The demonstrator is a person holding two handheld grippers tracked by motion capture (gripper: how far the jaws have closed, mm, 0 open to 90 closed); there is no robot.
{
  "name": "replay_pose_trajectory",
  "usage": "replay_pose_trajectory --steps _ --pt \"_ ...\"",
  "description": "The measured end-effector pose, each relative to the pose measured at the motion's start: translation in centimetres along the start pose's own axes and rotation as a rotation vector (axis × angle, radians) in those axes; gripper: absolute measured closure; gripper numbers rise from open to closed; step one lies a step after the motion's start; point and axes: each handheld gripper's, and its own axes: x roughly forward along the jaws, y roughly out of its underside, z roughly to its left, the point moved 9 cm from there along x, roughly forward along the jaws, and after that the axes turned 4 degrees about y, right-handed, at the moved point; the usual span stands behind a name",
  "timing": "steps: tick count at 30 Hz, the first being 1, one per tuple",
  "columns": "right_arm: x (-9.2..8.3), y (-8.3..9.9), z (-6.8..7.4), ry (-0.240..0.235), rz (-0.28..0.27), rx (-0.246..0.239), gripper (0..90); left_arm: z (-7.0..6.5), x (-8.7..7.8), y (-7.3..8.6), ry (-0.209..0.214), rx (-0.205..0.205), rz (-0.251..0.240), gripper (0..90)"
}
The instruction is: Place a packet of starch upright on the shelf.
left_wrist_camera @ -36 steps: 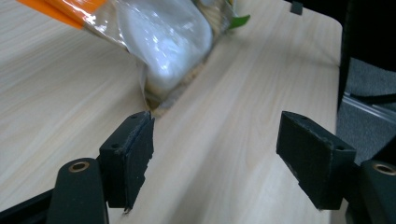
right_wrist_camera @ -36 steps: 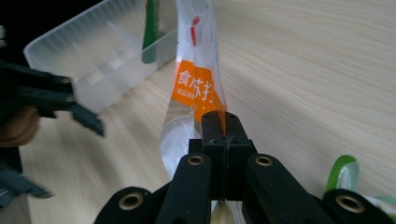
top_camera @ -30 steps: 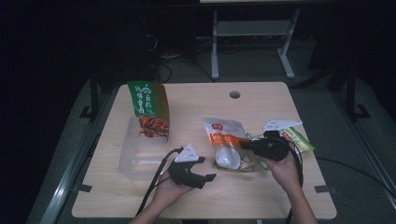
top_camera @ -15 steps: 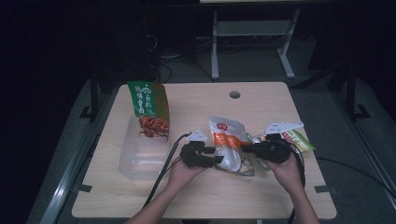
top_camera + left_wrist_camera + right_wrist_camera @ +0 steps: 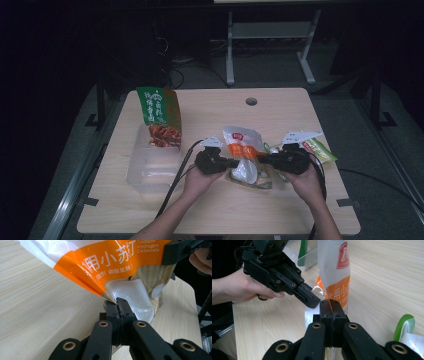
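An orange-and-white baking soda bag (image 5: 243,151) with white powder lies at the table's middle, lifted at its near part. My left gripper (image 5: 231,163) pinches its left edge; in the left gripper view the black jaws (image 5: 118,305) are shut on the bag's (image 5: 110,267) clear corner, having just closed. From the right, my right gripper (image 5: 265,160) is shut on the opposite edge, its jaws (image 5: 331,305) clamping the bag's (image 5: 335,275) orange rim. The left gripper (image 5: 310,301) shows close beside it there.
A green-and-red snack bag (image 5: 159,116) leans in a clear plastic bin (image 5: 150,167) at the left. A green-and-white packet (image 5: 315,148) lies behind the right gripper. Cables trail from both grippers toward the front edge. The table has a round hole (image 5: 251,101) near its back.
The left gripper moved right from near the front of the bin to the bag's left edge and shut on it. The right gripper stayed put, holding the bag.
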Motion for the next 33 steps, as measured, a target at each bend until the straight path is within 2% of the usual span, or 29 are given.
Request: replay_pose_trajectory --steps 1,4,5,6,8,11,12,13,14,17,18,19,21,25,28,30,33 --pt "0.0 0.0 0.0 0.0 0.0 0.004 90.0 0.0 -0.1 0.0 -0.01 0.015 0.003 89.1" --pt "0.0 0.1 -0.3 0.004 0.006 0.015 89.4 -0.1 -0.3 0.1 -0.034 0.02 -0.001 89.3" --pt "0.1 0.2 -0.3 0.0 0.016 0.017 88.4 0.0 -0.5 0.2 -0.045 0.034 0.003 89.3" --pt "0.2 0.3 -0.2 -0.021 0.019 0.023 84.8 0.0 -0.6 0.3 -0.05 0.042 -0.001 89.3" --pt "0.3 0.2 -0.1 -0.029 0.023 0.025 83.2 0.0 -0.8 0.4 -0.052 0.034 -0.004 89.3" --pt "0.8 0.2 0.0 -0.035 0.036 0.026 77.0 -0.3 -1.0 0.5 -0.064 0.045 -0.01 89.4" --pt "1.4 0.3 0.2 -0.039 0.06 0.024 71.8 -0.4 -1.1 0.5 -0.062 0.051 -0.012 89.4" --pt "1.4 0.3 0.2 -0.039 0.06 0.024 71.8 -0.6 -1.2 0.5 -0.062 0.054 -0.012 89.4" --pt "2.0 0.4 0.5 -0.033 0.079 0.004 66.9 -0.7 -1.3 0.6 -0.067 0.064 -0.01 89.3" --pt "2.4 0.4 0.8 -0.037 0.09 -0.004 67.3 -1.0 -1.5 0.8 -0.072 0.078 -0.008 89.3" --pt "2.8 0.3 1.0 -0.034 0.099 -0.007 73.7 -1.1 -1.5 0.8 -0.073 0.085 -0.005 89.3" --pt "2.8 0.3 1.0 -0.034 0.099 -0.007 73.7 -1.2 -1.6 1.0 -0.078 0.095 0.005 89.3" --pt "2.9 0.4 1.1 -0.026 0.104 -0.015 83.3 -1.3 -1.8 1.2 -0.086 0.11 0.015 89.1" --pt "2.8 0.3 1.5 -0.044 0.098 -0.025 88.5 -1.5 -2.4 1.6 -0.085 0.116 0.019 87.3" --pt "2.6 0.4 1.7 -0.052 0.093 -0.025 89.7 -1.7 -2.9 2.0 -0.102 0.123 0.031 79.6" --pt "2.4 0.4 1.8 -0.059 0.088 -0.018 89.8 -2.1 -3.4 2.0 -0.105 0.124 0.01 68.2" --pt "2.1 0.4 2.2 -0.067 0.086 -0.014 89.8 -2.6 -4.1 2.4 -0.111 0.152 0.02 59.2"
